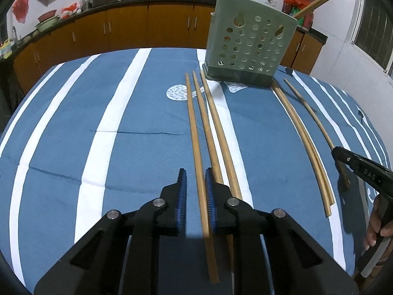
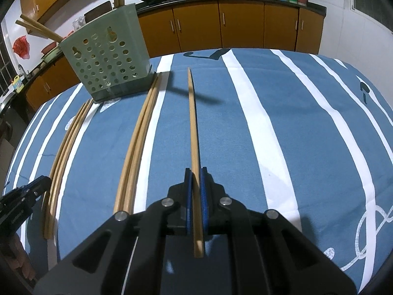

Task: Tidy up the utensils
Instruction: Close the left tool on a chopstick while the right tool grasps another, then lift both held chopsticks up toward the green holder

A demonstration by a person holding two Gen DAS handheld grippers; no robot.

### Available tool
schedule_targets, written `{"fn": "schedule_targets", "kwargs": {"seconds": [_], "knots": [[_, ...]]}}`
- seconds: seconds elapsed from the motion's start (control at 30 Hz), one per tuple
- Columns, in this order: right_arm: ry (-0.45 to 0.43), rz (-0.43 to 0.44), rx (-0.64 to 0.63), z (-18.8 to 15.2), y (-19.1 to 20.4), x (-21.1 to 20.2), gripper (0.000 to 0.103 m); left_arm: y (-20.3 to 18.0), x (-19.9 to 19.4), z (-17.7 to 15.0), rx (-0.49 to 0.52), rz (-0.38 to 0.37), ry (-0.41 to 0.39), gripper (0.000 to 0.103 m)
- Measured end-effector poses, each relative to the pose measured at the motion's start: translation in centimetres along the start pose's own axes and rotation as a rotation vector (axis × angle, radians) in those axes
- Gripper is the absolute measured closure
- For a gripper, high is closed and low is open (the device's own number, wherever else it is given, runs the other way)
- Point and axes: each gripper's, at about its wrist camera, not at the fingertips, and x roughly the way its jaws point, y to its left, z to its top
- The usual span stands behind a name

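Left gripper (image 1: 196,182): the jaws stand narrow, with a single chopstick (image 1: 200,172) running lengthwise between the blue pads. The right-hand pad lies against the stick; a thin gap shows at the left-hand pad, so a firm pinch cannot be confirmed. Two further chopsticks (image 1: 218,145) lie on the cloth just right of the jaws, one passing under the right finger.

Right gripper (image 2: 195,184): the jaws are pressed together on one chopstick (image 2: 194,147), which extends straight ahead of the fingertips. Its far tip casts a shadow on the cloth away from the stick, indicating that the tip is raised.

The utensil holder (image 1: 245,44), pale green and perforated, stands ahead of both grippers at the far side of the table, with several chopsticks already projecting from its top.

View differences: the left wrist view shows the right gripper (image 1: 353,164) at its right edge, with part of the person's hand (image 1: 377,228) on the handle. The right wrist view shows the left gripper (image 2: 36,184) at its lower left edge, beside the group of three. A pair of chopsticks (image 2: 137,147) lies between the two grippers, its far ends touching the holder base.

Clearance: the tablecloth (image 2: 307,135), blue with white stripes, is open to the right of the right gripper and to the left of the left gripper. The table's far edge runs just behind the holder, with kitchen cabinets (image 2: 240,24) beyond.
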Motion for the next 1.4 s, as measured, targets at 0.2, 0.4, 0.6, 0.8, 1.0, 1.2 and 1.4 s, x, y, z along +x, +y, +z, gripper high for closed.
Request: {"fn": "schedule_targets", "kwargs": {"seconds": [0.2,0.4,0.6,0.8,1.0,1.2,1.4], "knots": [[-0.004,-0.009,-0.040,0.0,0.7,0.1,0.094,0.8,0.5,0.8,-0.004,0.039,0.000,0.095],[-0.015,-0.018,-0.043,0.6,0.8,0.5,0.095,3.0,1.2,2.1,-0.041,0.085,-0.001,0.095],[-0.025,-0.046,-0.015,1.3,0.1,0.9,0.094,4.0,1.5,2.7,-0.058,0.087,-0.011,0.095],[-0.028,-0.053,-0.017,1.4,-0.2,1.2,0.093,3.9,1.5,2.5,-0.061,0.081,-0.021,0.095],[-0.039,-0.068,-0.035,1.2,0.2,1.2,0.093,4.0,1.5,2.5,-0.070,0.073,-0.021,0.095],[-0.039,-0.059,-0.025,0.9,0.1,1.2,0.093,4.3,1.5,2.6,-0.085,0.055,-0.022,0.095],[-0.039,-0.056,-0.023,1.0,0.0,1.2,0.093,4.4,1.5,2.6,-0.090,0.050,-0.023,0.095]]}}
